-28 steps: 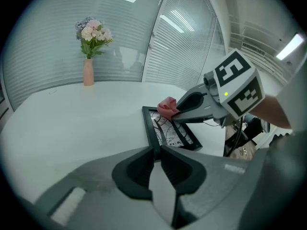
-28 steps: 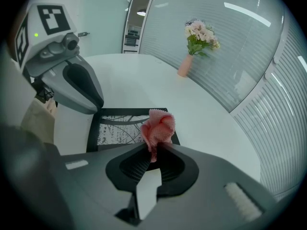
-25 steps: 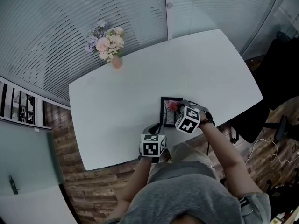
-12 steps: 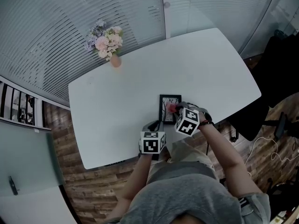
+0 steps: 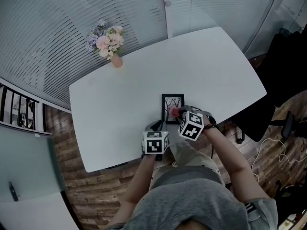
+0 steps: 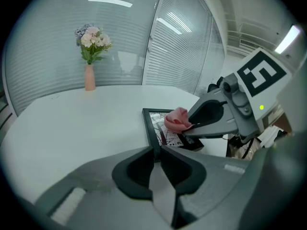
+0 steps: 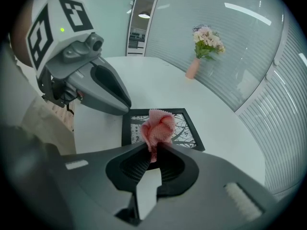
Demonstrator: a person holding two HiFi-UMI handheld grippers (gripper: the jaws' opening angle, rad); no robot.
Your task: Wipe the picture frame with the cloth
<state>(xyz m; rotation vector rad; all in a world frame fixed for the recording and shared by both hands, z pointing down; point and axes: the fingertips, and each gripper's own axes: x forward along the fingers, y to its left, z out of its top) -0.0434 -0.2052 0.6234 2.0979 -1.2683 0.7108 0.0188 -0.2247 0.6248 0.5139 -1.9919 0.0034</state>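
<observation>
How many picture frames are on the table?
1: the black rectangular picture frame lies flat near the front edge of the white table, beneath the pink cloth. None seems hidden.

White bench (image 5: pixel 124 95), rounded corners, standing on a wood-plank floor (image 5: pixel 96 195). Black-bordered picture frame (image 5: pixel 172 108) lies flat near the near edge. Pink vase (image 5: pixel 116 61) with flowers (image 5: pixel 106 40) stands upright near the far left corner, well apart from it.

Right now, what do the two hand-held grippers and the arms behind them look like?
The left hand-held gripper and right hand-held gripper match: smooth grey moulded shells tapering to dark ribbed pads. Each carries a white cube with black square markers and a small green light. The person wears a grey short-sleeved T-shirt.
</observation>
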